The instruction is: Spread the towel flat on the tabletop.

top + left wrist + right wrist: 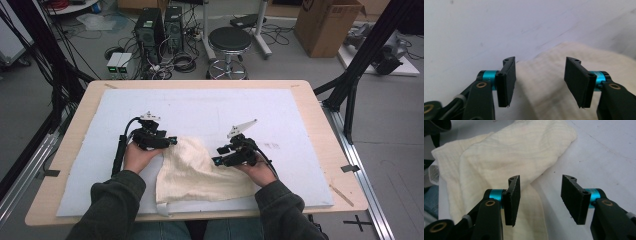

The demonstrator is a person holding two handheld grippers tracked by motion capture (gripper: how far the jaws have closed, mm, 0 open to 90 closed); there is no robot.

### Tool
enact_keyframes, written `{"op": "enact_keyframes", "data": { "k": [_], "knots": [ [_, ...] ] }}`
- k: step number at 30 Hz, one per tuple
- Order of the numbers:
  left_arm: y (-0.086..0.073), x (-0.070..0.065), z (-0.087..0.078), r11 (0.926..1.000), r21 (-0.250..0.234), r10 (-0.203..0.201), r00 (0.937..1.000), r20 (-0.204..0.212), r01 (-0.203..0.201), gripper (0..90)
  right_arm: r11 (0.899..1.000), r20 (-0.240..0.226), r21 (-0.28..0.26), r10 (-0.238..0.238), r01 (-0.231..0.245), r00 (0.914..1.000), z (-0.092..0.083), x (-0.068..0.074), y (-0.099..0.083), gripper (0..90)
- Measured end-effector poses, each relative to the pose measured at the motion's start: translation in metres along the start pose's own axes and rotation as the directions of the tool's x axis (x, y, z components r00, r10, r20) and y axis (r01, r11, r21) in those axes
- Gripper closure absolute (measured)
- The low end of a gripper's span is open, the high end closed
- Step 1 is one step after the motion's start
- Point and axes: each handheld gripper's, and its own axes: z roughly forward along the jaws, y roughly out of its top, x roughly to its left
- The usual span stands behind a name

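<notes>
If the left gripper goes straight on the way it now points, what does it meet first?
Probably the cream cloth. The left gripper has open jaws, with nothing between them, and the cloth's folded edge lies just ahead. Depth is unclear; it may pass just above it.

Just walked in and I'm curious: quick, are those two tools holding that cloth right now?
Left tool: open, holding nothing; the cream cloth lies under its jaws.
Right tool: open, holding nothing.

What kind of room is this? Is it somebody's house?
Probably a lab or workshop, not a house. Computer towers and tangled cables sit on the floor, a cardboard box stands nearby, and a black metal frame surrounds the table.
</notes>
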Motion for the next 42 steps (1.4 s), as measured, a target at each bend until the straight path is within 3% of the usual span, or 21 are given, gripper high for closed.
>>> {"op": "enact_keyframes", "data": {
  "k": [2,5,7,9,13,16,18,20,23,27,32,34,36,38,42],
  "knots": [
    [-0.002,0.001,0.003,0.999,0.038,0.023,0.9997,0.004,-0.023,49.0,0.999,-0.02,0.005,0.046,-0.045,0.9988,0.005,-0.003,0.0,43.1],
    [-0.003,-0.005,0.005,0.9957,0.05,0.076,0.9967,0.029,-0.077,76.5,0.997,-0.046,0.028,0.073,-0.071,0.9963,0.016,-0.005,0.002,44.3],
    [-0.002,-0.008,0.005,0.9953,0.045,0.083,0.9951,0.054,-0.086,86.0,0.996,-0.092,0.05,0.074,-0.069,0.993,0.023,-0.005,0.003,62.4],
    [-0.002,-0.012,0.004,0.9947,0.032,0.095,0.9932,0.067,-0.098,87.1,0.998,-0.127,0.047,0.038,-0.032,0.9912,0.027,-0.003,0.004,79.9],
    [0.001,-0.016,-0.002,0.9961,-0.024,0.087,0.9931,0.079,-0.085,87.8,1.0,-0.118,0.011,0.016,-0.015,0.9929,0.015,-0.003,0.006,85.5],
    [0.004,-0.016,-0.007,0.9956,-0.082,0.053,0.9943,0.093,-0.045,87.9,1.0,-0.042,-0.027,0.009,-0.01,0.9991,-0.009,-0.004,0.008,85.7],
    [0.006,-0.017,-0.008,0.9949,-0.092,0.051,0.9943,0.093,-0.043,87.9,0.999,0.023,-0.046,-0.009,0.01,0.9997,-0.028,-0.001,0.013,85.7],
    [0.006,-0.019,-0.009,0.9935,-0.108,0.047,0.9933,0.106,-0.035,87.9,0.998,0.075,-0.06,-0.027,0.032,0.9968,-0.043,0.002,0.019,85.6],
    [0.006,-0.02,-0.01,0.9941,-0.095,0.061,0.9937,0.094,-0.052,87.9,0.996,0.116,-0.02,-0.083,0.086,0.9897,-0.049,0.01,0.026,83.8],
    [0.001,-0.023,-0.017,0.992,-0.026,0.125,0.9895,0.072,-0.124,87.8,0.988,0.075,0.076,-0.143,0.137,0.9869,-0.02,0.028,0.022,81.6],
    [-0.017,-0.027,-0.03,0.9806,0.039,0.19,0.9805,0.051,-0.192,87.8,0.983,-0.045,0.109,-0.143,0.147,0.9888,0.011,0.048,0.005,79.1],
    [-0.025,-0.027,-0.034,0.9809,0.039,0.189,0.981,0.046,-0.19,87.8,0.978,-0.083,0.129,-0.154,0.163,0.9846,0.018,0.054,0.001,72.6],
    [-0.032,-0.025,-0.037,0.9784,0.043,0.2,0.9788,0.043,-0.202,87.7,0.976,-0.087,0.134,-0.164,0.175,0.9826,0.015,0.059,0.001,66.6],
    [-0.038,-0.024,-0.039,0.9787,0.042,0.199,0.9792,0.037,-0.201,87.7,0.983,-0.115,0.098,-0.145,0.157,0.9827,0.006,0.06,0.006,60.1],
    [-0.043,-0.019,-0.038,0.9814,0.033,0.188,0.9817,0.029,-0.189,87.6,0.988,-0.073,0.031,-0.146,0.149,0.9865,-0.018,0.053,0.02,58.4]
  ]
}}
